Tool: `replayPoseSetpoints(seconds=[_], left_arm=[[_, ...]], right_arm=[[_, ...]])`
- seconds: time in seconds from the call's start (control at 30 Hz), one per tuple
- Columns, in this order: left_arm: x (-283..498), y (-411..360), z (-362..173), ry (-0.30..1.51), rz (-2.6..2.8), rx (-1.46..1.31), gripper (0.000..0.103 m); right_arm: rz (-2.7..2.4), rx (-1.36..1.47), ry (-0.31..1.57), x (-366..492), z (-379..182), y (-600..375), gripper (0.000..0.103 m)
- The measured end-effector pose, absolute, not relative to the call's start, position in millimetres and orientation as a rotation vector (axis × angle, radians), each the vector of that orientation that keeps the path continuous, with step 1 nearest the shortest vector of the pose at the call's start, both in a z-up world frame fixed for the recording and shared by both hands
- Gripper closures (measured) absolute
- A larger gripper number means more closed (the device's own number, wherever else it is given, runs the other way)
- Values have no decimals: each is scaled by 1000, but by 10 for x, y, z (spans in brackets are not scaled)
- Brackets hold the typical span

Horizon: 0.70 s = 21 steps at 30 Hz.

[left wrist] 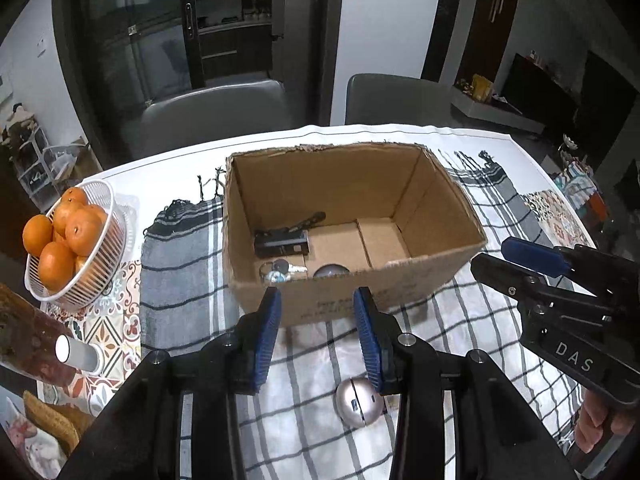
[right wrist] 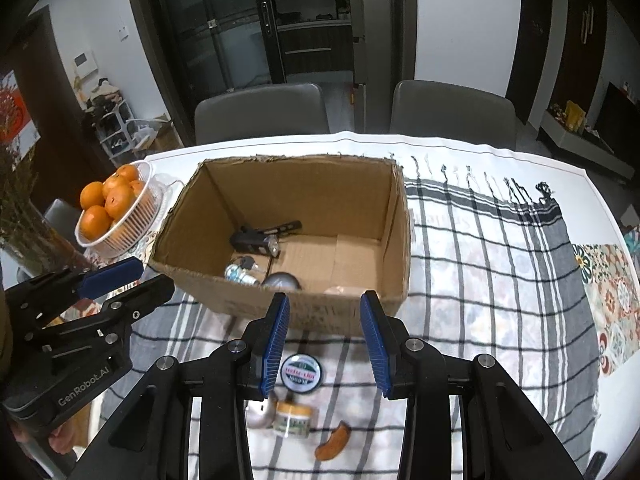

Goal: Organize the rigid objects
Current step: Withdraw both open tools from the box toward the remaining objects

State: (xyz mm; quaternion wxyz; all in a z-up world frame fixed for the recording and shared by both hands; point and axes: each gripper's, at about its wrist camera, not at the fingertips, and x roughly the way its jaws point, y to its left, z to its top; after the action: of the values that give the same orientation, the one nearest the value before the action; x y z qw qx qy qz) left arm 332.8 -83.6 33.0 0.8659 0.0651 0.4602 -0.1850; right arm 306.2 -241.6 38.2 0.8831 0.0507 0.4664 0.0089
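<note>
- Left gripper [left wrist: 316,308]: tilted steeply down, blue-padded jaws parted with a clear gap and nothing between them.
- Right gripper [right wrist: 325,314]: same downward tilt, jaws likewise parted and empty.
- The two sit side by side, near but apart, each in view at the edge of the other's camera.
- A hand [left wrist: 596,426] grips the right gripper's handle from below.

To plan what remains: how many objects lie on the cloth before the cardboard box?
4: labelled round tin, small jar below it, silver dome left of the jar, brown curved piece right; the jaws may hide more.
</note>
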Motion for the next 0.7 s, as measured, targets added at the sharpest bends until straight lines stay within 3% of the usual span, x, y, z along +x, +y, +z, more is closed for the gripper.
replayPoseSetpoints(seconds=[0.7], left_arm=[[2801,-738,79,1004,-471,235,66]], right_arm=[[-10,131,1003,2513,245,-2281,65]])
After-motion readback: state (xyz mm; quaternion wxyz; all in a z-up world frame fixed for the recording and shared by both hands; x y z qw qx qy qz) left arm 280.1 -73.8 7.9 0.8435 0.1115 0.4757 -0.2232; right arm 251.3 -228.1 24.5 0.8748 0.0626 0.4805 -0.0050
